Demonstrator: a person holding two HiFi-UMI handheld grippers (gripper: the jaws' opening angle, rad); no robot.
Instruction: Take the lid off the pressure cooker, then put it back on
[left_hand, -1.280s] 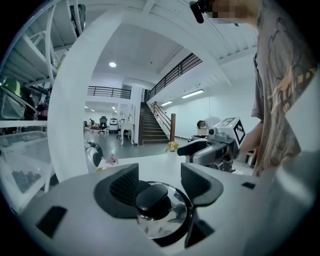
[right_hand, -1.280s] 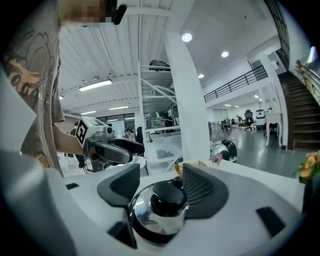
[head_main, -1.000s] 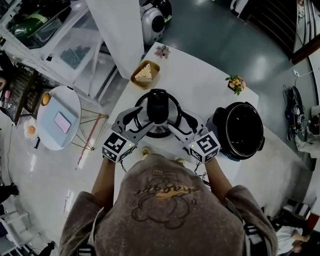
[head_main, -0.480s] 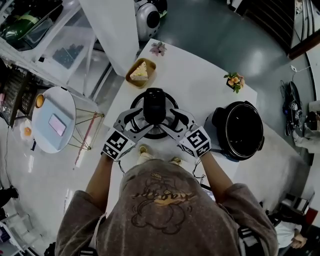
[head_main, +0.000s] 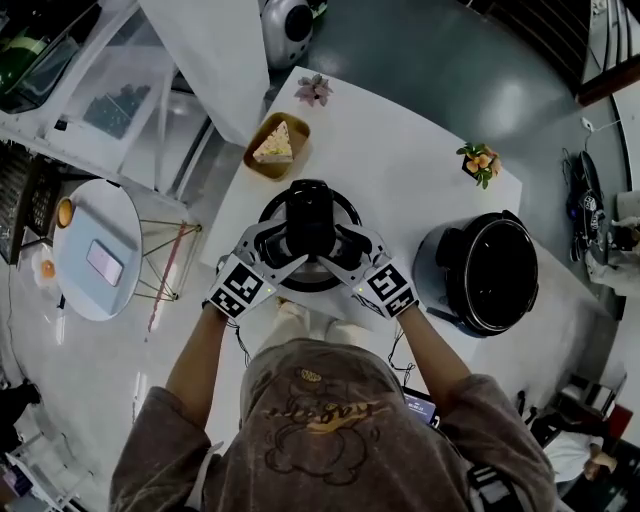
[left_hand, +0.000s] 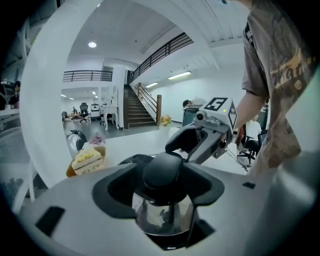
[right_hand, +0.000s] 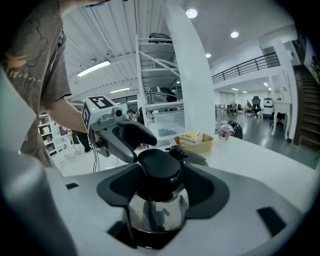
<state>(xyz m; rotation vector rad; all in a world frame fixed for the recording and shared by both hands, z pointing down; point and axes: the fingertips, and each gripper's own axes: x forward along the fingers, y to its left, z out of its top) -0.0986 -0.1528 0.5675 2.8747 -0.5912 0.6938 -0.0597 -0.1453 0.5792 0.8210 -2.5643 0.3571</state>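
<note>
Steadiness matters most while the lid is shared between two tools. Both should move level and at the same pace, neither squeezing harder than the other, so the lid cannot tip or twist out.

The left tool (head_main: 280, 243) is clamped on the near-left end of the handle (head_main: 310, 212), its dark pads pressed against both sides. The lid (head_main: 310, 274) is between the tools, low over the white surface (head_main: 400, 170) in front of the person. I cannot tell whether it rests there or hangs just above.

It is round with a dark rim, topped by a chunky black handle. Under the handle, mirror-bright metal shows in both gripper views. The right tool (head_main: 345, 245) pinches the handle's near-right end in the same way. Farther right, well apart from the lid, the cooker pot (head_main: 490, 272) stands open, so refitting has not yet begun.
</note>
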